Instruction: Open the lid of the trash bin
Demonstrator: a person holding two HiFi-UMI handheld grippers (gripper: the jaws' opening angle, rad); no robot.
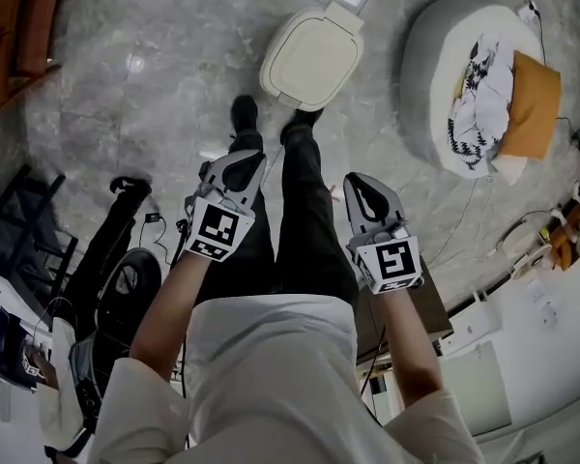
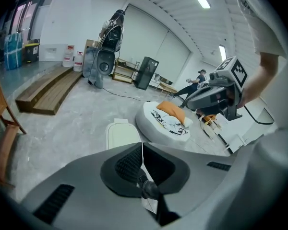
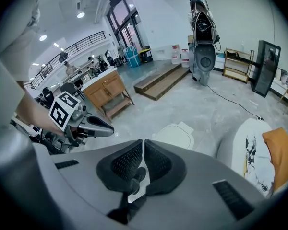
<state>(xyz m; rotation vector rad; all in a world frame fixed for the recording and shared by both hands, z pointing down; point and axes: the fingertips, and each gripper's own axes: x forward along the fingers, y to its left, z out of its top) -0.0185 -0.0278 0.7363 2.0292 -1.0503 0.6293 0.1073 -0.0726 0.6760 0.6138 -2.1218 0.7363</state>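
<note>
We hold the left gripper [image 1: 237, 162] and the right gripper [image 1: 365, 189] with their jaws pressed together, nothing between them. The trash bin [image 1: 312, 58] stands closed on the floor ahead of both grippers, well apart.

Round grey pouf [image 1: 435, 56] holding orange cushion [image 1: 532, 100]
</note>
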